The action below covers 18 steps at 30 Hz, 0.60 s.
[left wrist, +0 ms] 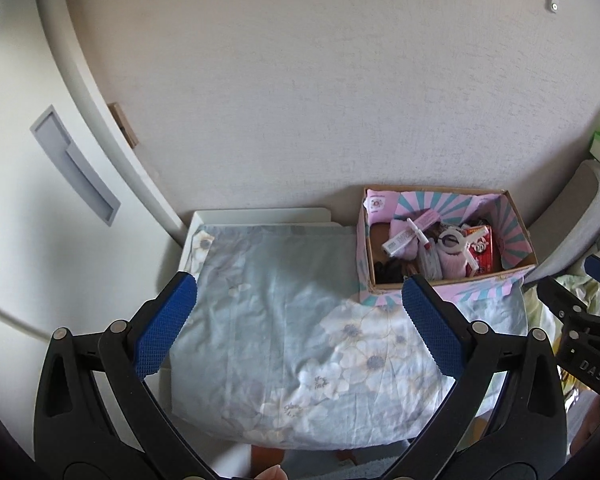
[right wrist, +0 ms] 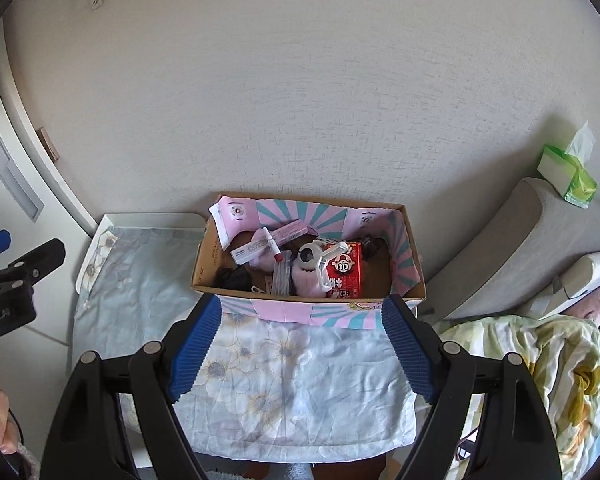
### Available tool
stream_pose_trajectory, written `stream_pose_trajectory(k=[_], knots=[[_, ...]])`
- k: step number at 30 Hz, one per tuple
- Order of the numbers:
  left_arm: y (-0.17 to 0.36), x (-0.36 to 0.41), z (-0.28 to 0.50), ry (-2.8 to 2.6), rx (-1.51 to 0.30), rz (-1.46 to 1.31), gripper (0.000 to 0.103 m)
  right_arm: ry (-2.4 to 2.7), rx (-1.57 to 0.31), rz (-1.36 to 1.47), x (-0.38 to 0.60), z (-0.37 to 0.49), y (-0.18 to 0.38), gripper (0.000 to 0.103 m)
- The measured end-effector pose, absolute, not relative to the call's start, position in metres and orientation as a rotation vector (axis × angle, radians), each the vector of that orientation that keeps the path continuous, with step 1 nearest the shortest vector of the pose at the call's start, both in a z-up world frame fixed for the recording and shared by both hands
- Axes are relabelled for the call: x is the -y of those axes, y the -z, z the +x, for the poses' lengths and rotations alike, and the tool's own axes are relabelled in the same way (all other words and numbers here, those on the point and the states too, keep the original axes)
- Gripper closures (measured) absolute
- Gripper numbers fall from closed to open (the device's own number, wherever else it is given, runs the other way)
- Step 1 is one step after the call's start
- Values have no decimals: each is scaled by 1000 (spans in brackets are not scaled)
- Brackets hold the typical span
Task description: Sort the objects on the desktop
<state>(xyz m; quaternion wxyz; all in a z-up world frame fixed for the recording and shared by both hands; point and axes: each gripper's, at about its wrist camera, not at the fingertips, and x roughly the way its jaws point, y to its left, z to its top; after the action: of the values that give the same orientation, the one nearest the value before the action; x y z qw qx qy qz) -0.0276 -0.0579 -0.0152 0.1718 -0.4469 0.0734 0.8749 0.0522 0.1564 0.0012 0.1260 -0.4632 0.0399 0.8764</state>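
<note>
Over the counter (left wrist: 204,216), left wrist view: left tool (left wrist: 300,304) stood wide and held nothing above the cloth (left wrist: 284,320). Box (left wrist: 516,236) sat at the far right against the wall, items piled inside: tape roll (left wrist: 452,240), red carton (left wrist: 485,248), tube (left wrist: 400,240). Right tool showed at the frame edge.

Right wrist view: right tool (right wrist: 302,328) also stood wide, empty, poised over the box's (right wrist: 204,264) near rim. Cloth (right wrist: 300,380) was bare.

Judgement: contents are small and light. Carton (right wrist: 346,276) is thin-walled and crushable, so grip its flat faces. Roll (right wrist: 310,258) is stiff; take it across the rim.
</note>
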Motion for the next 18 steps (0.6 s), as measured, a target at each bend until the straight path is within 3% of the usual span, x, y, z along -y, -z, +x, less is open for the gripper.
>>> stream_pose_trajectory(k=[18], knots=[[23, 62, -36, -2448, -201, -1265, 0, -2535, -140, -1342, -154, 47, 8, 23]])
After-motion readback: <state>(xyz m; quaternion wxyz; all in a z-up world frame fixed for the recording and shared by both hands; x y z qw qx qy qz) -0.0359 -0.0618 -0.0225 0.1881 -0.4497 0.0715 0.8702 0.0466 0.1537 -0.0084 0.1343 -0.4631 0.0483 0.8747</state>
